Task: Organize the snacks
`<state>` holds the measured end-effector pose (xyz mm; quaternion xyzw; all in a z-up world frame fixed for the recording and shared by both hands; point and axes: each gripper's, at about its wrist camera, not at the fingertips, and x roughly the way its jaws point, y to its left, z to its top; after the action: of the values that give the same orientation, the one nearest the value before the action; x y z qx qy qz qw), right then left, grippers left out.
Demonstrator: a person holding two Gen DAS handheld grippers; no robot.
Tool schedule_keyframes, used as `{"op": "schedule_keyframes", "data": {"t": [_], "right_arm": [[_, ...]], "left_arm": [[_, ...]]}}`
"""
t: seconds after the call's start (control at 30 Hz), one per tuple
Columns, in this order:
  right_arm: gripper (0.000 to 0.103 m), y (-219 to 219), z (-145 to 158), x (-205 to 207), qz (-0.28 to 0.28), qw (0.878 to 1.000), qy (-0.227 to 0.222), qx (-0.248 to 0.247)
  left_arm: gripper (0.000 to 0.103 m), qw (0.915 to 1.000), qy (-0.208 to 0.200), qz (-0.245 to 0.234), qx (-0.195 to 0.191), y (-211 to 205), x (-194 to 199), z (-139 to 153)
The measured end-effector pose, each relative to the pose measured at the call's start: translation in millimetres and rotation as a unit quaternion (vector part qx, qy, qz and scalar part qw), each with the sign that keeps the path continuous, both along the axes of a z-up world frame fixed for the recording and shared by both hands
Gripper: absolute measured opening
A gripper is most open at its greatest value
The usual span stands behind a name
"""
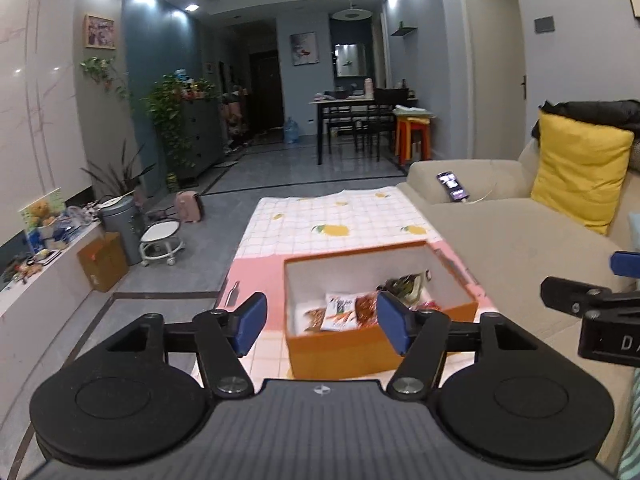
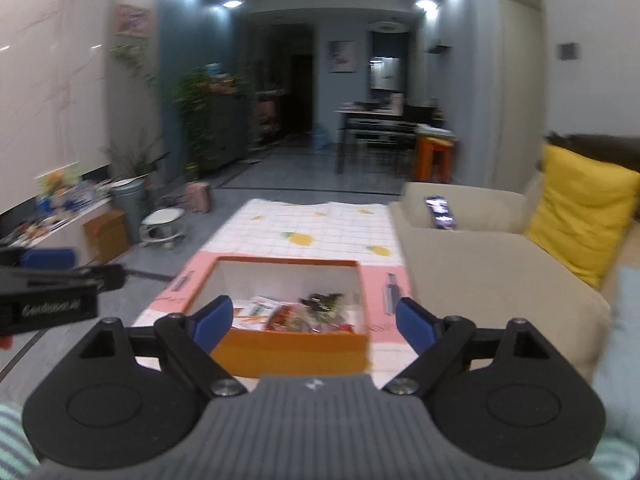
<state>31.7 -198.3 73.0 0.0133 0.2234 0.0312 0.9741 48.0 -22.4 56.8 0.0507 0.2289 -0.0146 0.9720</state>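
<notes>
Orange box (image 1: 340, 350) of snacks (image 1: 340, 312) sits near the table's (image 1: 260, 272) front edge; both grippers' jaws gape empty.

Little can be read. In the left wrist view, the right gripper (image 1: 600, 280) at the right edge bears pale letters beginning "DA", cut off by the frame. In the right wrist view, the left gripper (image 2: 48, 276) carries a pale word, too blurred to read. Snack packets' (image 1: 340, 312) print is illegible.
</notes>
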Motion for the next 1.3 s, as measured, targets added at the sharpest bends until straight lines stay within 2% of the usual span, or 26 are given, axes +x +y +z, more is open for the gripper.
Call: {"op": "schedule_keyframes", "data": {"t": [0.07,0.17,0.4,0.53,0.77,1.3], "right_arm": [[0.086,2,-9,-5,-0.008,1.0,-0.006,0.003],[0.087,7,-23,-6,-0.015,1.0,-0.01,-0.017],[0.091,6,-50,10,-0.012,1.0,0.028,-0.004],[0.091,6,-57,13,-0.016,0.999,0.035,-0.007],[0.092,5,-60,14,-0.021,0.999,0.038,-0.003],[0.094,6,-51,6,-0.022,1.0,0.007,-0.006]], "left_arm": [[0.074,1.0,0.008,-0.001,-0.001,-2,3,-8],[0.074,0.9992,0.037,-0.01,-0.011,-1,9,-15],[0.075,0.9975,0.069,-0.012,-0.01,-3,8,-35],[0.075,0.9957,0.091,-0.008,-0.015,0,10,-44],[0.075,0.9954,0.094,-0.004,-0.019,-1,9,-44],[0.075,0.9957,0.09,0.001,-0.024,3,4,-36]]}}
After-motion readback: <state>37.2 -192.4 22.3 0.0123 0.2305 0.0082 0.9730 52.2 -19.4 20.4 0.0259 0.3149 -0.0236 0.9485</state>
